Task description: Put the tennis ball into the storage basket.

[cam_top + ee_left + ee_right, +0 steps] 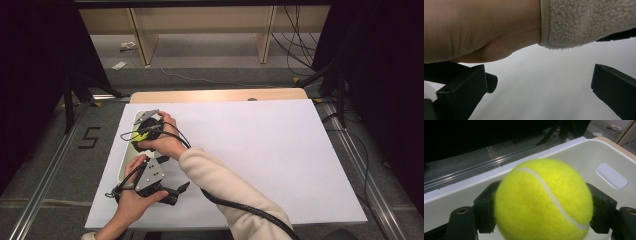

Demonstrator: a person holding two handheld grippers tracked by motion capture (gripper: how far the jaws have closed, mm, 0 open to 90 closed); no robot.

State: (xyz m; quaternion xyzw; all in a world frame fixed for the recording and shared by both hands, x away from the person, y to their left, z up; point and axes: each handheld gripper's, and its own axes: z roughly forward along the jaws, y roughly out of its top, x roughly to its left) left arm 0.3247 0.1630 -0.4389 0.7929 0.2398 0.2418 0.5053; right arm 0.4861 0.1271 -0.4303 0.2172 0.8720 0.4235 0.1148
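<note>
A yellow tennis ball (544,200) sits squeezed between the two black jaws of my right gripper (544,207), just over the inside of a white plastic bin (596,152). From above, the right hand reaches across to the table's left side, where the right gripper (143,133) holds the tennis ball (140,135) over the bin (121,167). My left gripper (179,194) lies low near the front left, below the right forearm, with its jaws pointing right. In its own view the left gripper (539,92) stands wide open over the white sheet with nothing between its jaws.
A large white sheet (260,150) covers the wooden table (215,95). The bin has a cut-out handle (611,175) in its end wall. The right arm's cream sleeve (586,22) and wrist pass close above the left gripper. Cables trail from both grippers.
</note>
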